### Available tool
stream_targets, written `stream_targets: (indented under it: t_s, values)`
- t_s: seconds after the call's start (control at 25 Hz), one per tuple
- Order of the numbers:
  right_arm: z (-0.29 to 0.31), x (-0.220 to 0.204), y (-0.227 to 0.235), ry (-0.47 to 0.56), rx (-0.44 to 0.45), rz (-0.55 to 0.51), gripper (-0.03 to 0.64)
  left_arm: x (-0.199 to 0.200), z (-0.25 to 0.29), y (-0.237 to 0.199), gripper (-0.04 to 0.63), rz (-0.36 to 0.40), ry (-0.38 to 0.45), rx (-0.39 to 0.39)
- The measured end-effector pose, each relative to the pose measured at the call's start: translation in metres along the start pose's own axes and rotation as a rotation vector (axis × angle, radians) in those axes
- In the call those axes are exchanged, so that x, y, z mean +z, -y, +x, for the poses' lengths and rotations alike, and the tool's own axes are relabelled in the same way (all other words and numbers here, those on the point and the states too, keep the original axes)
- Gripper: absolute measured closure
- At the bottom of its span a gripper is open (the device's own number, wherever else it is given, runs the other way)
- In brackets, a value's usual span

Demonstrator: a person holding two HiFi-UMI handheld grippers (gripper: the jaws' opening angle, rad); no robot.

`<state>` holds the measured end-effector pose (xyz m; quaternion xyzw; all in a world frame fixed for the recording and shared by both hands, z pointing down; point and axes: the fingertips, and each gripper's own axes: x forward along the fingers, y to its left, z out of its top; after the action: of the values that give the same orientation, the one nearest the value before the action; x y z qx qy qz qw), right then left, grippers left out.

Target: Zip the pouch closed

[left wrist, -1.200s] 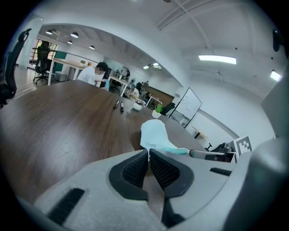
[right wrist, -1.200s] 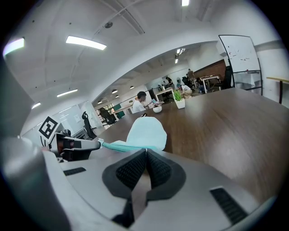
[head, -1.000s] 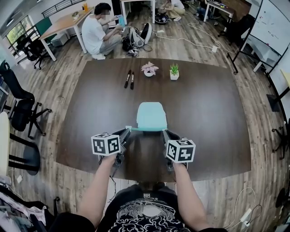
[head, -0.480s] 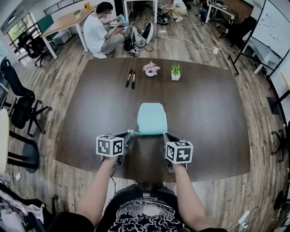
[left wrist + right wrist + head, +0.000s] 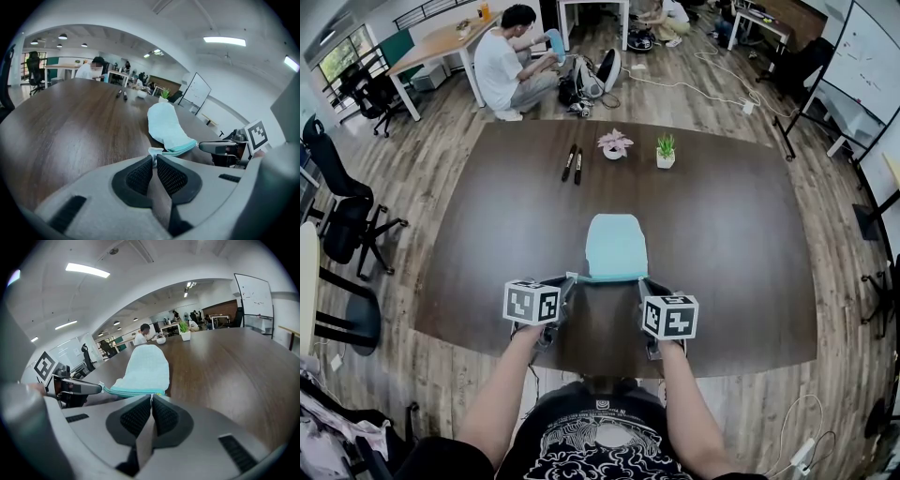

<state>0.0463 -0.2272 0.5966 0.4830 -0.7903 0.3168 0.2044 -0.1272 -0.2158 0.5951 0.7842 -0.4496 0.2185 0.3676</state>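
A pale teal pouch lies flat on the dark wooden table, its zipper edge toward me. My left gripper is shut on the small fabric tab at the zipper's left end; that tab shows pinched between its pads. My right gripper is shut at the zipper's right end, on what looks like the zipper pull. In the right gripper view the teal zipper line runs from the left gripper across to my right gripper. The pouch stretches away from both grippers.
Two black markers, a pink potted plant and a green potted plant stand at the table's far side. A person sits on the floor beyond it. Office chairs stand to the left. The table's near edge is just under my hands.
My left gripper has sunk a little and tilted slightly while keeping its hold on the tab. The right gripper and the pouch have stayed where they were.
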Motion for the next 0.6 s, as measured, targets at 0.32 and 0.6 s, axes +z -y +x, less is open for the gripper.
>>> stream_targets:
  t_s: [0.32, 0.6]
  values:
    - [0.0018, -0.0032, -0.0008, 0.0, 0.014, 0.007, 0.575, -0.002, 0.0016, 0.0012, 0.571, -0.002, 0.007, -0.005]
    - [0.0005, -0.0024, -0.0025, 0.003, 0.015, 0.004, 0.569, -0.001, -0.0021, -0.0023, 0.5, 0.0, 0.008, 0.012]
